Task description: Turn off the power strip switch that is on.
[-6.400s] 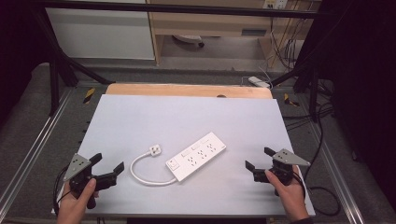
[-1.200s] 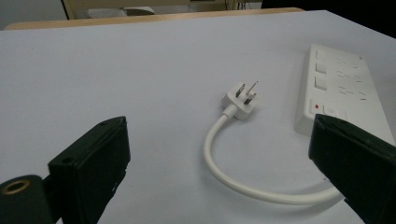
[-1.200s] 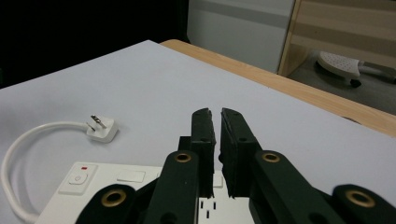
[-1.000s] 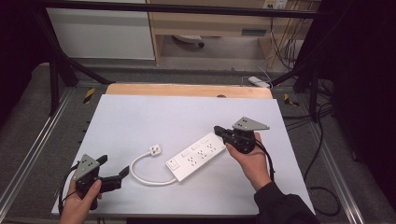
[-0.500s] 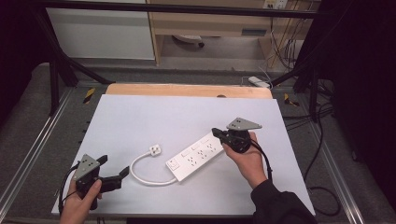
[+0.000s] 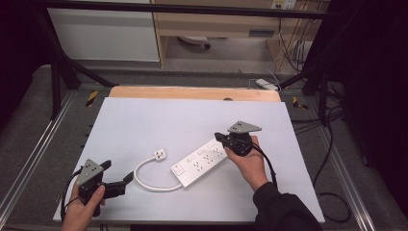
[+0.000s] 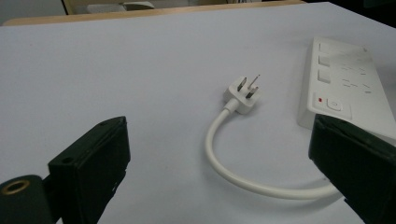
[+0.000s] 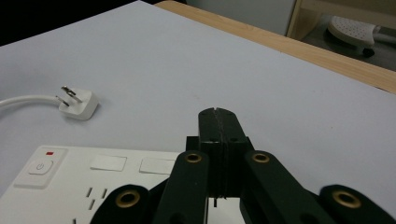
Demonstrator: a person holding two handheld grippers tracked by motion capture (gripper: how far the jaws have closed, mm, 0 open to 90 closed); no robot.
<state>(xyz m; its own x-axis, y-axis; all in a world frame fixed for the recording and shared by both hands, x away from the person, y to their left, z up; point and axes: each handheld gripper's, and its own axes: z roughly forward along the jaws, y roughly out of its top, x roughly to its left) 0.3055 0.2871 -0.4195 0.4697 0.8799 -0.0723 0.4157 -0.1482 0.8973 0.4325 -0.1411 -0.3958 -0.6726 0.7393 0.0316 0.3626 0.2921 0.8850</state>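
White table (image 6: 159,120), and the power strip (image 6: 199,163) lies slanted near its middle, cord curling to the plug (image 6: 159,154) just beside its switch end. Right hand (image 6: 248,161) reaches over the strip's far end, right gripper (image 6: 220,137) above it, jaws pressed together. Left gripper (image 6: 118,176) sits well apart from the strip at the table's near corner, jaws wide apart.

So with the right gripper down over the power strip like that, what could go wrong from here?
1. The right gripper, jaws shut, sits over the far end of the power strip. Pressing there could slide or tip the strip, since nothing steadies its other end.
2. The plug lies with its prongs up and its cord looped loosely; a shifting strip could drag both.
3. The left gripper is open beside the cord and might snag it when moving in.
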